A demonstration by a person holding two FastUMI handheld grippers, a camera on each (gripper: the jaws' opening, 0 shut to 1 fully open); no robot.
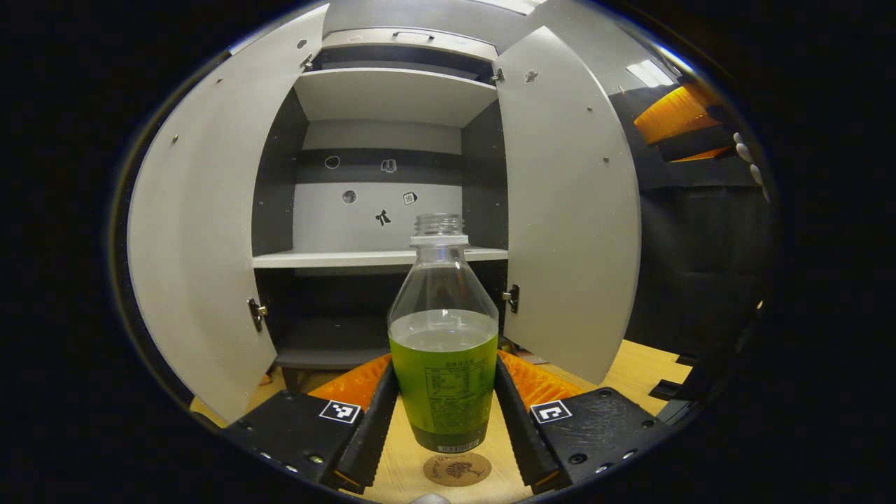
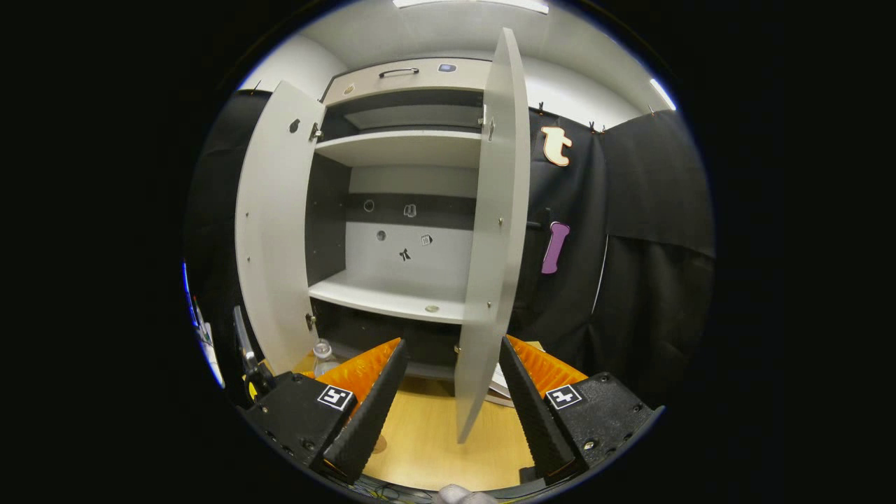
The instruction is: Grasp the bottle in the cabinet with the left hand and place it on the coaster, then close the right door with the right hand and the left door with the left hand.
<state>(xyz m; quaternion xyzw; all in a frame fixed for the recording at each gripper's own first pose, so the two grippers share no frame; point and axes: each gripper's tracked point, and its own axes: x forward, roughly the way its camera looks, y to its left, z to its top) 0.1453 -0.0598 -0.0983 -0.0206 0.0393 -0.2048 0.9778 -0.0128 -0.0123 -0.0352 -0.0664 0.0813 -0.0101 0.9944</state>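
Observation:
A clear, uncapped bottle (image 1: 443, 364) half full of green liquid stands upright between the fingers of my left gripper (image 1: 444, 364), which is shut on its labelled lower body. Its base hangs just above and behind a round brown coaster (image 1: 458, 469) on the wooden table (image 1: 630, 371). Behind it the cabinet (image 1: 392, 98) stands with the left door (image 1: 196, 238) and the right door (image 1: 567, 210) swung open. In the right gripper view, my right gripper (image 2: 453, 343) is open, facing the thin edge of the right door (image 2: 490, 245). The bottle's neck (image 2: 322, 348) peeks out at lower left.
The cabinet's shelves (image 2: 392, 297) are bare apart from small stickers on the back panel (image 1: 381, 203). Black cloth (image 2: 630, 280) hangs to the right of the cabinet. Some flat papers (image 2: 500, 385) lie on the table by the right door's foot.

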